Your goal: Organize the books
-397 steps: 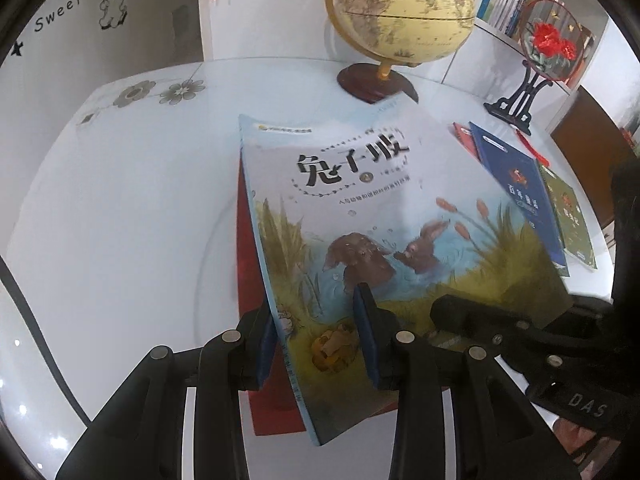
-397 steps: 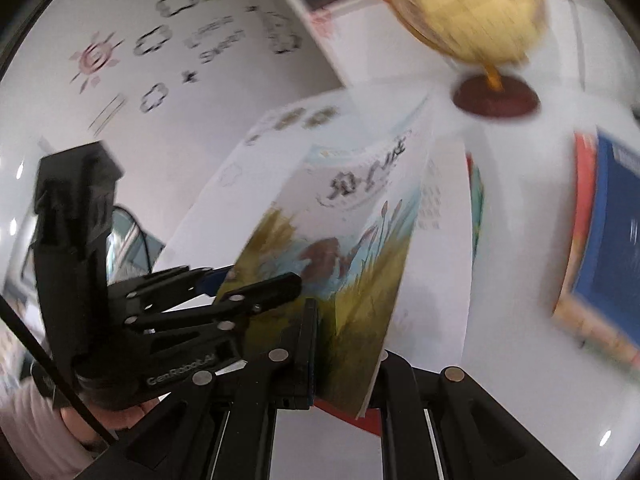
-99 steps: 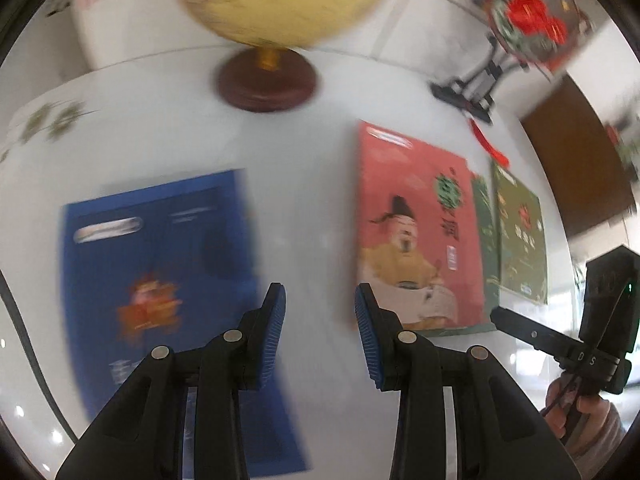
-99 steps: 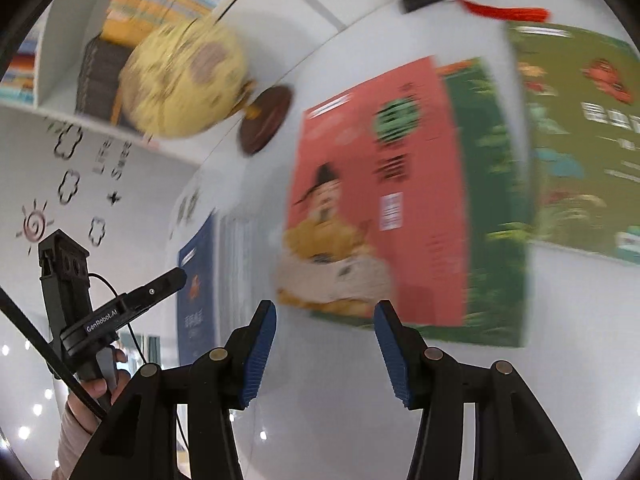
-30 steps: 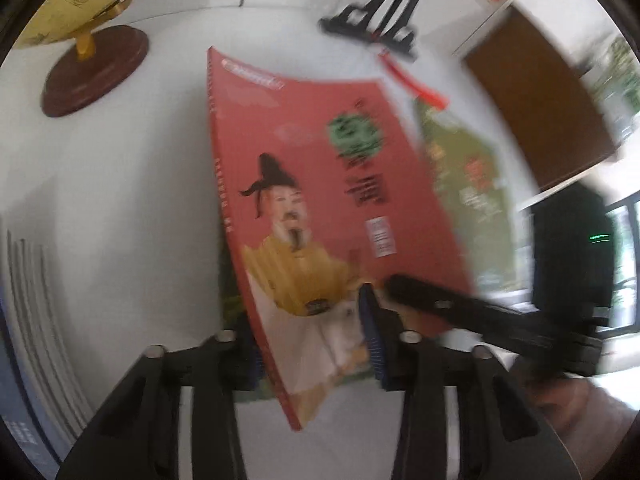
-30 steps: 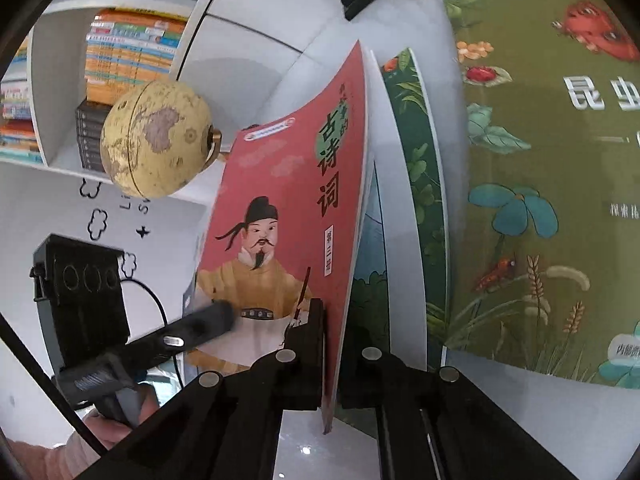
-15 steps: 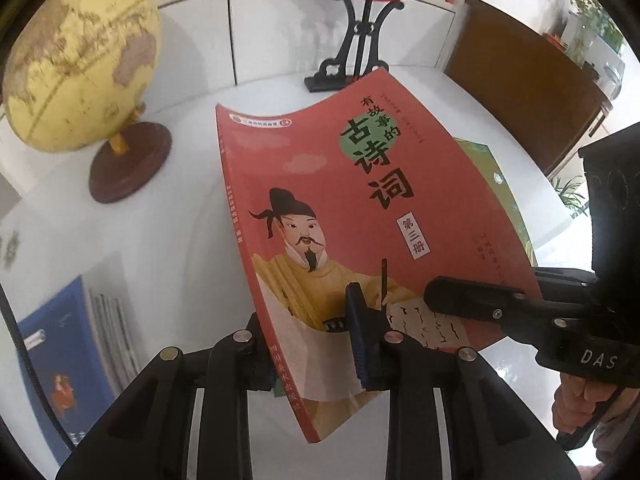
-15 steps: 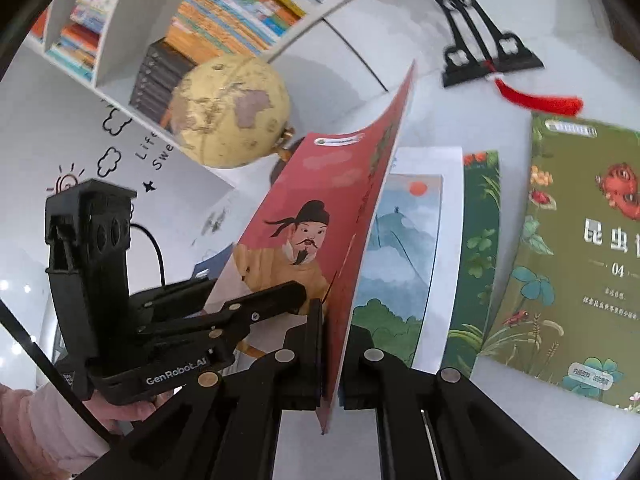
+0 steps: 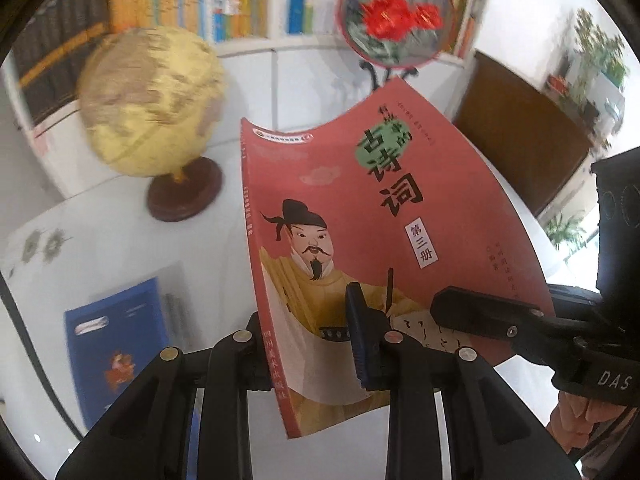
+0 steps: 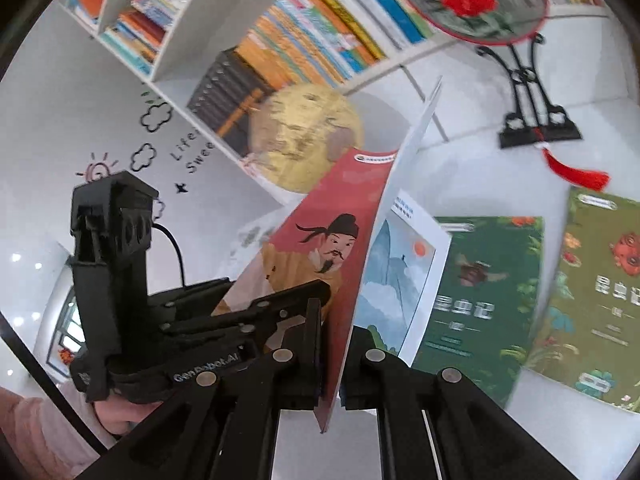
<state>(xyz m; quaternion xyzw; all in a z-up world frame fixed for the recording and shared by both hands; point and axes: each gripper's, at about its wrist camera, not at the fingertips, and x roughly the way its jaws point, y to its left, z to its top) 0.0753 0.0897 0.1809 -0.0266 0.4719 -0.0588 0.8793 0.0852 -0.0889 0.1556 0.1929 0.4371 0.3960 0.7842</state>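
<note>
Left wrist view: the left gripper [image 9: 308, 344] has its jaws closed on the lower spine edge of the red book [image 9: 360, 248], one blue-padded finger lying on the front cover and the other hidden behind the book. The book is held clear above the white worktop [image 9: 100, 248], its cover bowed and facing the camera, showing a bearded figure in a yellow robe and large black characters. From the right side of this view the right gripper [image 9: 444, 312] reaches in and clamps the book's lower right edge; part of a hand shows below it at the frame edge. On the worktop lie a blue book [image 9: 116, 348] at lower left and, farther back, a globe [image 9: 152, 100] on a dark round base. Behind stand a round fan with red flowers [image 9: 396, 20] on a black stand and a bookshelf [image 9: 192, 0] filled with books.

Right wrist view: the right gripper [image 10: 334, 360] pinches the red book [image 10: 320, 248] edge-on, jaws closed tight on it, with the left gripper [image 10: 316, 296] gripping the same book from the left, held by a hand in a pink sleeve [image 10: 36, 432]. Below the raised book, on the worktop, lie a dark green book [image 10: 484, 288], its inner side hidden behind the raised book, and beside it an olive green book [image 10: 592, 296]. A red tassel [image 10: 576, 172] lies near the fan's stand.
</note>
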